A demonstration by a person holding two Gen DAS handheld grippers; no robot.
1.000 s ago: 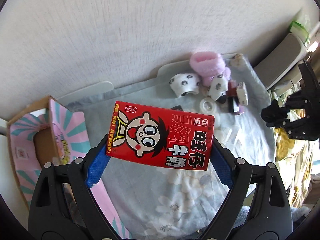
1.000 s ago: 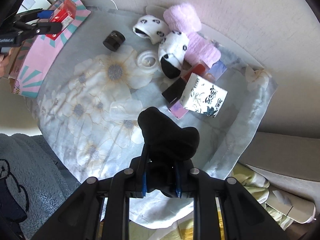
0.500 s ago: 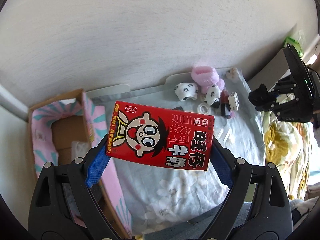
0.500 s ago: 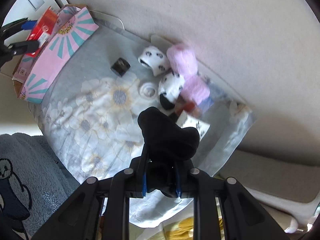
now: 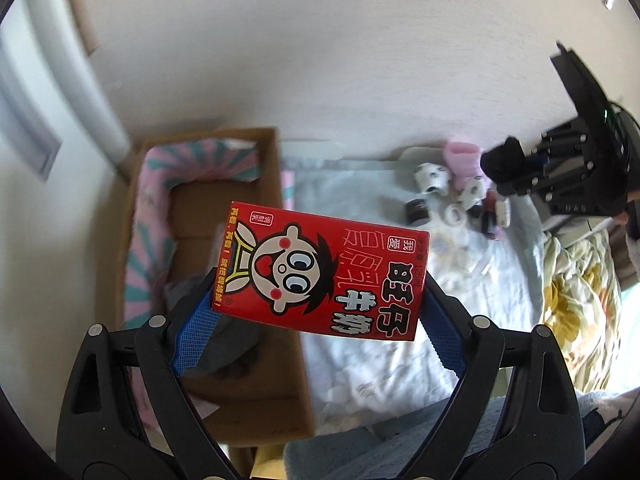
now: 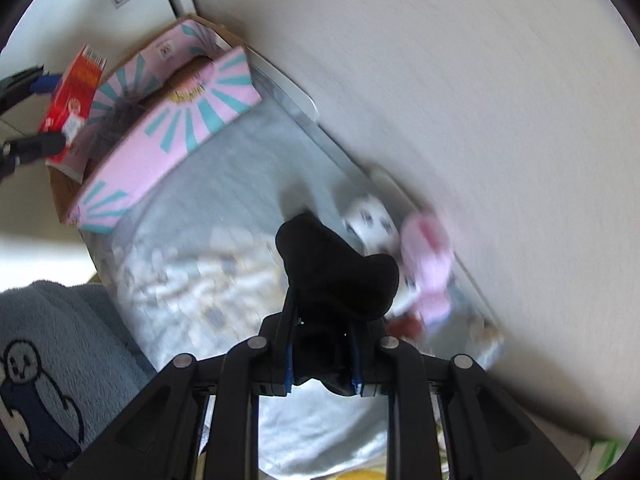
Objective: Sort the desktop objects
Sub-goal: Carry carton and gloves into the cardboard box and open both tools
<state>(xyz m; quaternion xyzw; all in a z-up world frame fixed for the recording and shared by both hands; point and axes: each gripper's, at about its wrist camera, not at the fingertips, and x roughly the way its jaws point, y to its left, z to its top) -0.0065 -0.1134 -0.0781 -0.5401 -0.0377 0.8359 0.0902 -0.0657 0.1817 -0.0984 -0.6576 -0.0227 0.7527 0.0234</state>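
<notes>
The left hand-held gripper [image 5: 320,308] is clenching the red milk carton [image 5: 322,270] crosswise, hovering just above the cardboard box [image 5: 276,184]; the right hand-held gripper [image 6: 324,344], farther off, is gripping a black sock [image 6: 336,268].

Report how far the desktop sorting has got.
Done: dark grey cloth already lies in the cardboard box. In hand: the left tool holds the red milk carton above that box; the right tool grips a black sock. Left: spotted socks, pink sock and small items on the floral cloth.
</notes>
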